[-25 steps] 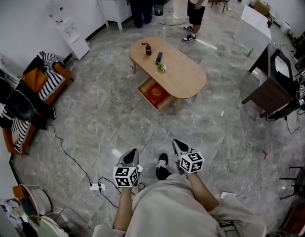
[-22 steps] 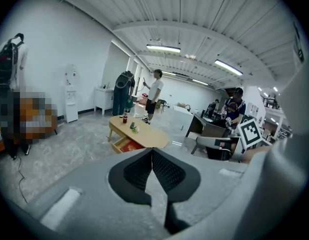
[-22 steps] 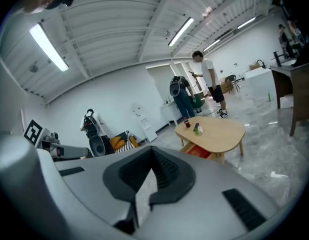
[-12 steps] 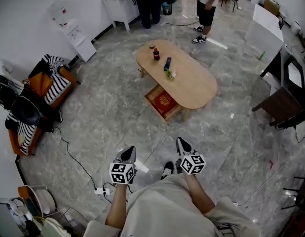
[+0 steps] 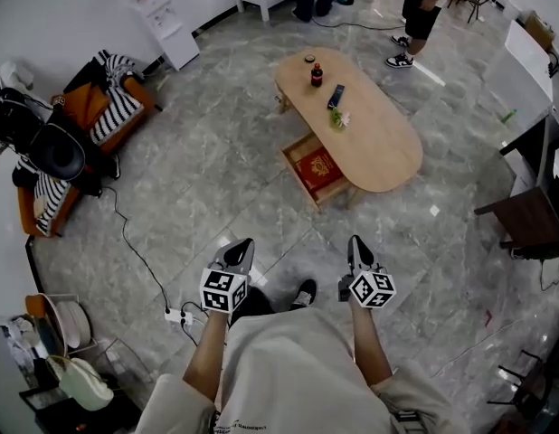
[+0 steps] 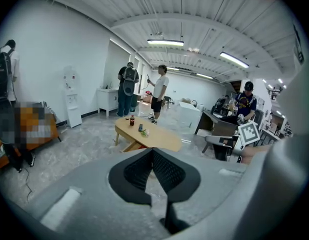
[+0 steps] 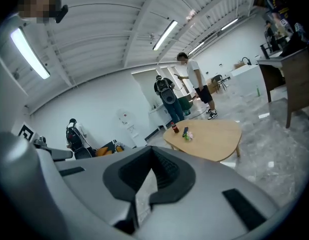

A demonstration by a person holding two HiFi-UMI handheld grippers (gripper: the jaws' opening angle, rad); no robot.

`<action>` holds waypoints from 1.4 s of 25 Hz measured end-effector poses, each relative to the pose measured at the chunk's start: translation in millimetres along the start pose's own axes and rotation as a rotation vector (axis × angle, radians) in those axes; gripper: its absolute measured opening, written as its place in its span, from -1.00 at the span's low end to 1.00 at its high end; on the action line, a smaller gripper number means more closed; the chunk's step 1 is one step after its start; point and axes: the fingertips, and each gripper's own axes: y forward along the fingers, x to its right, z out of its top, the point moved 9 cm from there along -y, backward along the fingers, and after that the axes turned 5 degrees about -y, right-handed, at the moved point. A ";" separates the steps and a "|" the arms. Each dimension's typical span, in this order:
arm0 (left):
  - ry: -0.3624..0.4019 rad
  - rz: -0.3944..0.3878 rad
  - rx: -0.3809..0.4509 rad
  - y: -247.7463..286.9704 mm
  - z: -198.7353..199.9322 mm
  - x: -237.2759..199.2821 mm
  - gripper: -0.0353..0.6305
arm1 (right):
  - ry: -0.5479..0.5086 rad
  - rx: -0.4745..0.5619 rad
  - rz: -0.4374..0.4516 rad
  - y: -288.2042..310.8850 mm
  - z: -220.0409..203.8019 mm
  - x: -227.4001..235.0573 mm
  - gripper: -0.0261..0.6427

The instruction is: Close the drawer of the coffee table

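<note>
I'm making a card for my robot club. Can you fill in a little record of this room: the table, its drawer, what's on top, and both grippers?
coffee table: oval, light wood, ahead of the person
drawer: pulled out on the table's near side, red flat thing inside
on top: bottle, dark flat device, green sprig
left gripper: shut, empty, away from the table
right gripper: shut, empty, away from the table
task: drawer not yet closed

Drawer (image 5: 298, 177) well ahead of right gripper (image 5: 355, 242) — its far part tucked under coffee table (image 5: 379, 147) top, out of my sight. Red item (image 5: 318, 168) inside too small to name. Person (image 5: 422, 7) beyond table cut by top edge.
</note>
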 end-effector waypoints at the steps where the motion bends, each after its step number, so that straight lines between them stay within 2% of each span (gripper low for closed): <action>1: -0.001 0.007 -0.005 0.4 -0.6 -7.2 -0.87 | -0.006 -0.003 0.006 4.3 0.1 -1.7 -0.88; 4: -0.018 0.006 -0.027 6.4 -3.9 -25.2 -0.87 | -0.020 -0.014 0.024 12.0 -0.4 -7.9 -0.88; 7: -0.029 -0.025 -0.057 20.4 -2.5 -40.6 -0.87 | 0.033 0.014 0.053 14.5 -2.1 -12.0 -0.88; 9: -0.030 -0.055 -0.055 32.6 6.3 -50.3 -0.87 | 0.061 0.035 0.040 16.3 -4.9 -12.2 -0.88; 12: 0.002 -0.128 -0.049 52.5 27.3 -69.2 -0.87 | 0.065 0.042 -0.051 20.8 -11.9 -16.9 -0.88; 15: 0.059 -0.206 -0.077 74.2 47.0 -97.6 -0.87 | 0.065 0.026 -0.165 29.8 -17.7 -31.5 -0.88; 20: 0.110 -0.305 -0.106 120.0 84.4 -164.5 -0.87 | 0.056 0.018 -0.320 70.1 -17.6 -59.2 -0.88; 24: 0.153 -0.363 -0.121 160.8 113.4 -216.2 -0.87 | 0.080 0.062 -0.434 109.0 -14.1 -74.6 -0.88; 27: 0.164 -0.409 -0.137 197.8 126.2 -240.5 -0.87 | 0.123 0.183 -0.486 137.2 1.9 -78.3 -0.88; 30: 0.135 -0.449 -0.162 235.9 126.4 -255.4 -0.87 | 0.180 0.306 -0.517 158.7 10.0 -81.4 -0.88; 32: 0.116 -0.467 -0.170 260.1 124.1 -256.5 -0.87 | 0.186 0.317 -0.522 169.7 8.9 -77.9 -0.88; 35: 0.115 -0.488 -0.167 289.8 119.3 -245.5 -0.87 | 0.137 0.248 -0.526 176.7 2.5 -69.5 -0.88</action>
